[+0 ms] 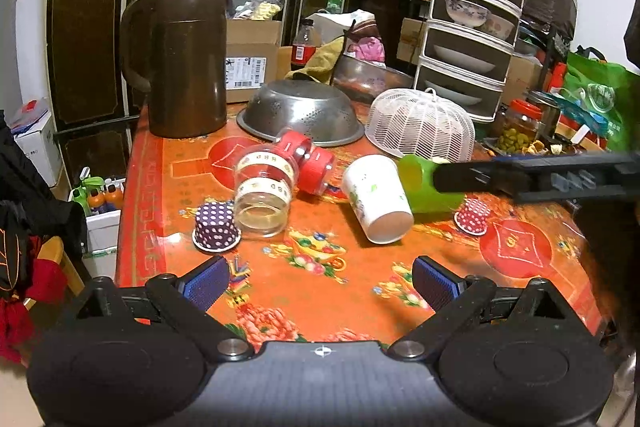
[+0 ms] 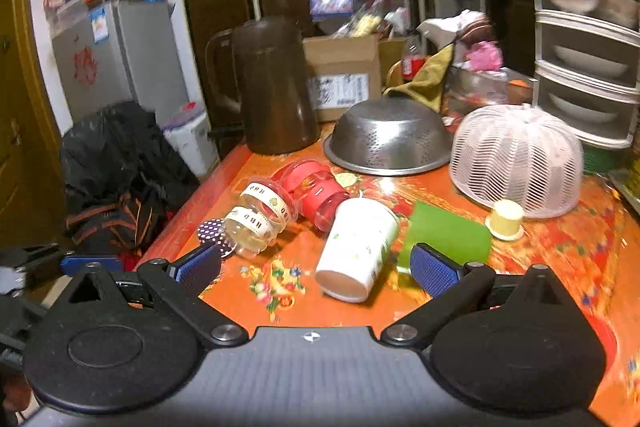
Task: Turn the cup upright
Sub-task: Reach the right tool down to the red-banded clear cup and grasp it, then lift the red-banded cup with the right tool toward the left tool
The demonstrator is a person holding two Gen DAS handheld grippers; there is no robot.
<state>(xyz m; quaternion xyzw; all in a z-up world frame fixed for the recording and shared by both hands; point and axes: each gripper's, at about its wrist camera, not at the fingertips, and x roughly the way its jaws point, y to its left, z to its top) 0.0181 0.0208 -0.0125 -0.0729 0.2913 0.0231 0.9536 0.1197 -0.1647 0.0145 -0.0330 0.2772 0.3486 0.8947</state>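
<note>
A white paper cup [image 1: 377,198] lies on its side on the red patterned table [image 1: 304,299], base toward me; it also shows in the right wrist view [image 2: 356,247]. A green cup [image 1: 430,183] lies on its side just right of it, also seen in the right wrist view [image 2: 450,235]. My left gripper [image 1: 320,285] is open and empty, hovering short of the cups. My right gripper [image 2: 316,263] is open, low over the table, with the white cup between its fingers' line and the green cup by its right pad [image 2: 434,269]. Its arm [image 1: 540,175] reaches in from the right.
Two clear jars with red lids [image 1: 276,179] lie left of the cups. Small upside-down cupcake cups [image 1: 216,227] [image 1: 473,215] [image 2: 506,219] stand around. Behind are a brown pitcher [image 1: 184,63], a steel colander [image 1: 300,113], a white mesh cover [image 1: 422,125] and a dish rack [image 1: 472,27].
</note>
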